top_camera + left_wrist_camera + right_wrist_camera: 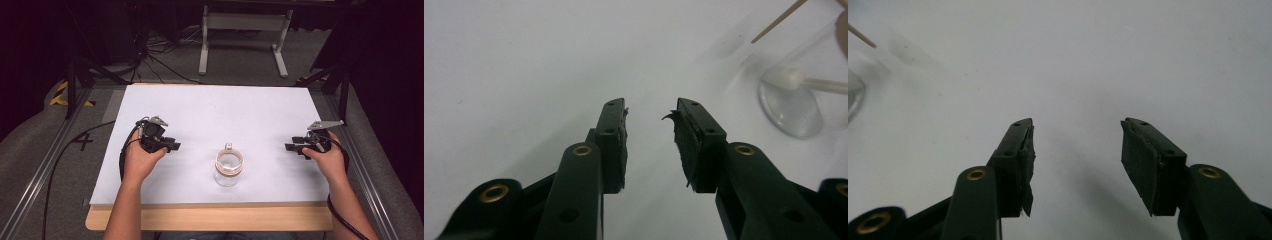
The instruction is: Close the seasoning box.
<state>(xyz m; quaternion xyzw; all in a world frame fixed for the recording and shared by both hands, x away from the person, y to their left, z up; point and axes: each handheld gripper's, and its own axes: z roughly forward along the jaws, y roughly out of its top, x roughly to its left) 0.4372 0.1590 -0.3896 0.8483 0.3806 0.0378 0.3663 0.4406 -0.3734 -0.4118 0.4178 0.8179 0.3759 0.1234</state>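
Note:
A clear glass jar (228, 170) with a tan band round its mouth stands upright on the white table top (215, 110), near the front edge and midway between my hands. My left gripper (172, 146) rests to the jar's left, pointing right, open with nothing between its jaws. In the left gripper view its jaws (651, 112) frame bare table, with the jar (791, 107) at the far right and a thin wooden stick (776, 22) above it. My right gripper (291, 145) sits to the jar's right, pointing left, open (1077, 131) and empty.
The white sheet lies on a wooden board whose front edge (210, 218) shows below it. Metal rails (45, 165) run along both sides of the table. A white stand (245, 22) and cables (155, 55) are on the floor behind.

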